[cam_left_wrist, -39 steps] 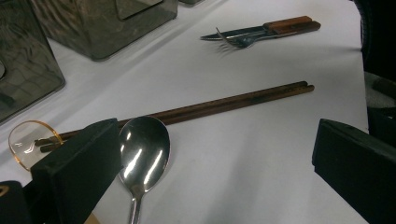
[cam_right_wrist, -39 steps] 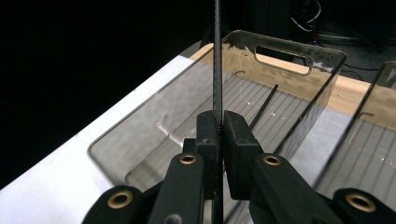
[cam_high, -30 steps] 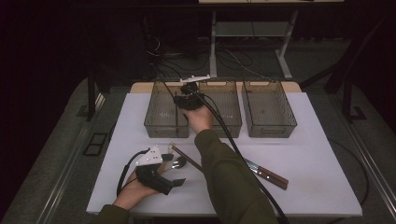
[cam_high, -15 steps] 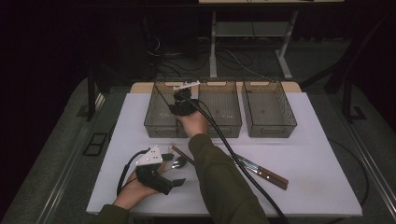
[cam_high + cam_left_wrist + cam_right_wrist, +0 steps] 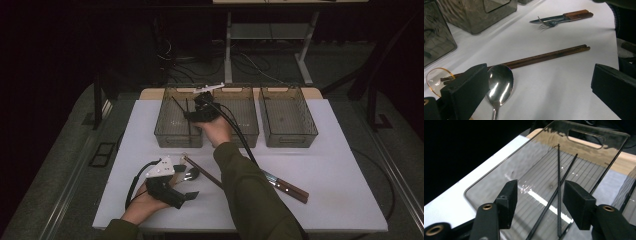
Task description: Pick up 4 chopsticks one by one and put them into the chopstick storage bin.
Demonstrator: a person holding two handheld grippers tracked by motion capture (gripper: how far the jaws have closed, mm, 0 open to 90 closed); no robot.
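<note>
both grippers' fingers (image 5: 579, 207) apart

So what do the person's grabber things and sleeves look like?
Both grippers are black. The left gripper has chunky, blocky black jaws, a pale grey three-cornered plate on top and a black cable looping behind it. The right gripper has brass-coloured rivets on its arms and a black cable trailing back. The sleeves are dark olive green.

Two thin black chopsticks (image 5: 558, 195) lie in the smoky clear left bin (image 5: 499, 182) just beyond my right claw (image 5: 539, 206), crossing near their lower ends (one runs straight, one slants). My jaws have just been opening, gripping neither.
</note>
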